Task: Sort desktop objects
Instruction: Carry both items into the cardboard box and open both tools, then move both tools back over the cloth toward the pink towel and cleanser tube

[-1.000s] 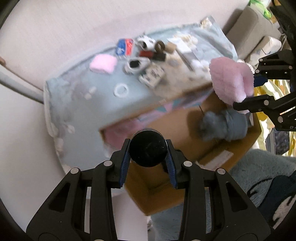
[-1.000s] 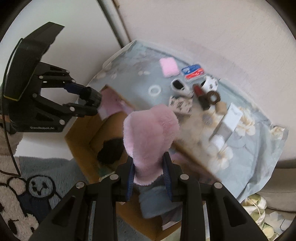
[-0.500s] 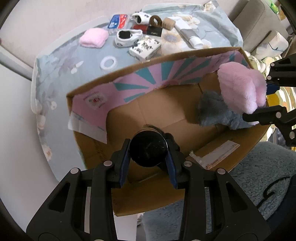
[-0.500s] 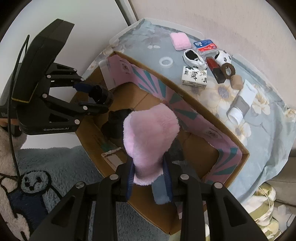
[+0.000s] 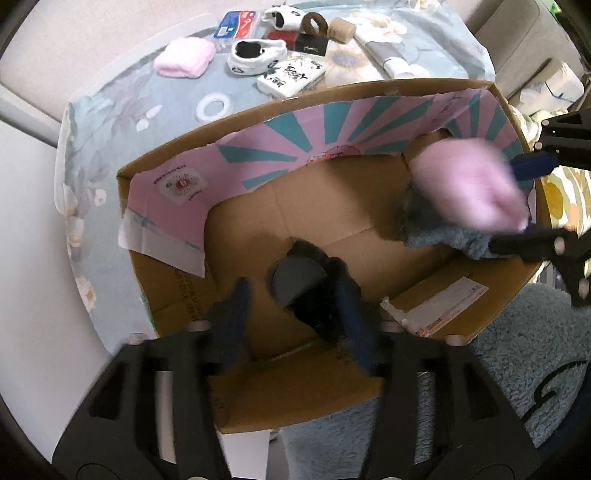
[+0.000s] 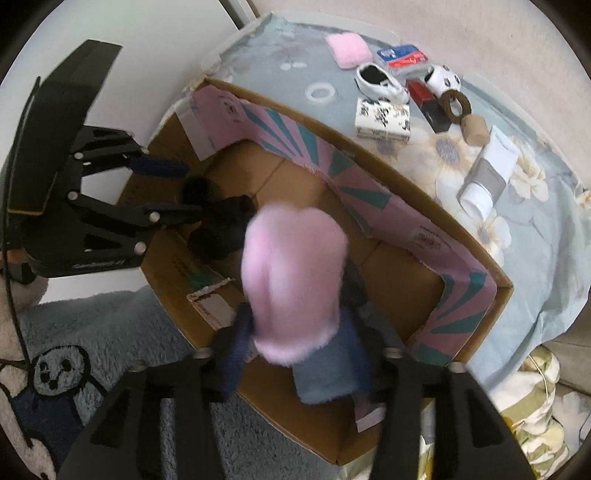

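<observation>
An open cardboard box [image 5: 369,92] with a pink and teal inner flap stands against the cloth-covered table. My left gripper [image 5: 295,314] is open above the box's near left corner. A black round-ended object [image 5: 295,280] sits loose between its blurred fingers, down in the box. My right gripper [image 6: 306,332] is open over the box's right side [image 6: 476,266]. A fluffy pink slipper [image 6: 291,280] and a blue-grey one [image 6: 328,369] are between its spread fingers, blurred. They also show in the left wrist view [image 5: 469,184].
On the blue floral cloth [image 5: 110,122] behind the box lie a pink pad [image 5: 184,61], a white ring [image 5: 214,105], a small white shoe [image 5: 255,59], a printed box [image 5: 291,75], a card pack [image 5: 236,24], a black case [image 5: 312,44] and a tube [image 6: 487,173]. A fluffy rug [image 6: 92,332] lies below.
Both grippers have opened. The black object has left the left gripper's fingers and dropped lower into the box. The slippers have come loose in the right gripper and are blurred with motion.
</observation>
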